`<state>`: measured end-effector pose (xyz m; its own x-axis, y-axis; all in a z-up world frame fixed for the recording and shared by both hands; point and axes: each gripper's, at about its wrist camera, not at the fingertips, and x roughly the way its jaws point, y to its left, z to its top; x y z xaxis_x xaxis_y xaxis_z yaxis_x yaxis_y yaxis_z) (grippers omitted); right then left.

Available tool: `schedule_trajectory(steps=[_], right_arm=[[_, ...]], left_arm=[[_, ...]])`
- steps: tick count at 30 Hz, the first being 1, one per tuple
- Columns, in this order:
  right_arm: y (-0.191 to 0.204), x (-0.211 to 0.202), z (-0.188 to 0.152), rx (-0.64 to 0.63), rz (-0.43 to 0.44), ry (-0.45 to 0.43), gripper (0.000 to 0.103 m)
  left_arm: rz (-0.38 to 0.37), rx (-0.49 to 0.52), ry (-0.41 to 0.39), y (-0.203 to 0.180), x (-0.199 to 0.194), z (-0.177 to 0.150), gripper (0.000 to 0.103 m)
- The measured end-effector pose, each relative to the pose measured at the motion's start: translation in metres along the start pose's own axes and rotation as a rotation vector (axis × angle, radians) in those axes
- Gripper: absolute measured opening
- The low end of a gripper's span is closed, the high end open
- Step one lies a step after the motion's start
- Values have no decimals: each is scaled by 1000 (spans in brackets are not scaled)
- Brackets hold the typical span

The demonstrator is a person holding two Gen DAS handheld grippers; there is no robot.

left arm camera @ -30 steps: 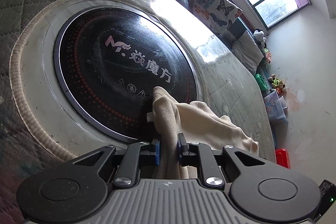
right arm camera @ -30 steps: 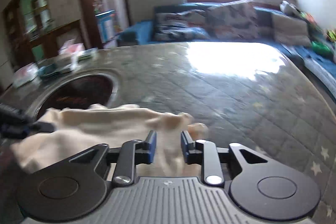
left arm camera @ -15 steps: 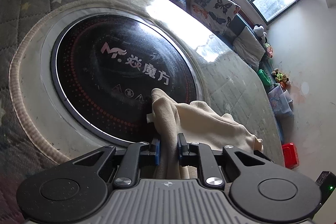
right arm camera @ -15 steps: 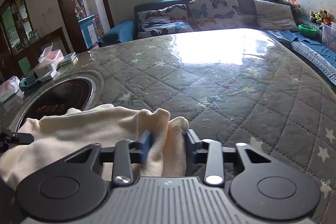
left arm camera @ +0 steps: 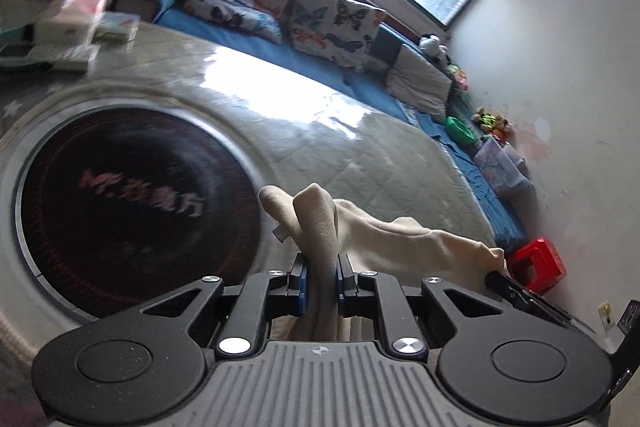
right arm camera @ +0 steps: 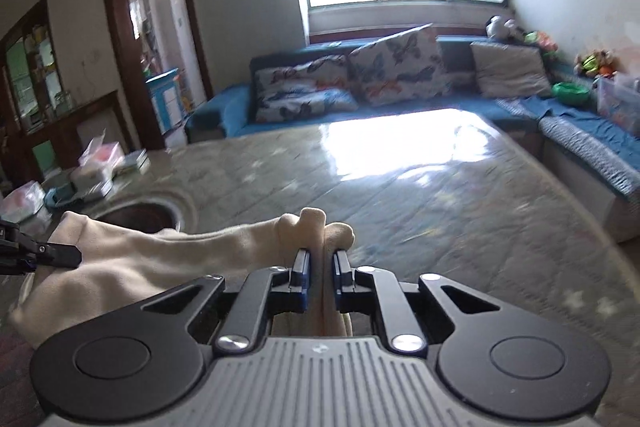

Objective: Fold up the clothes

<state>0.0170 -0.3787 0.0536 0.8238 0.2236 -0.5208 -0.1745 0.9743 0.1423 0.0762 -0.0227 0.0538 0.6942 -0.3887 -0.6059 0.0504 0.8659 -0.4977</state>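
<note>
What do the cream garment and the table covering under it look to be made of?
The cream garment looks like soft knit or fleece: matte, slightly fuzzy, bunching in rounded folds where it is pinched. The table covering looks like quilted fabric under a glossy clear sheet, probably plastic: stitched squares show, and the window glare reflects off it. Motion blur leaves both uncertain.

cream garment (left arm camera: 400, 239): 1 | grippers: 2 | butterfly cushions (right arm camera: 396, 71): 2 | grey cushion (right arm camera: 508, 69): 1 | red stool (left arm camera: 538, 263): 1

Cream garment (left arm camera: 400, 239), bunched, stretched aloft
</note>
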Motion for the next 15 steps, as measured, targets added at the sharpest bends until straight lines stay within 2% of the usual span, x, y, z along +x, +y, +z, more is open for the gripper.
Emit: schedule_trajectory(steps=[8,15], right_arm=[[-55,-25,19,20,-142,-53,10],[-106,-32,24,41,-275,-44,10]], left_arm=[[-82,87,35,-59,45,6,14],[-147,119,126,-95,99,9,14]])
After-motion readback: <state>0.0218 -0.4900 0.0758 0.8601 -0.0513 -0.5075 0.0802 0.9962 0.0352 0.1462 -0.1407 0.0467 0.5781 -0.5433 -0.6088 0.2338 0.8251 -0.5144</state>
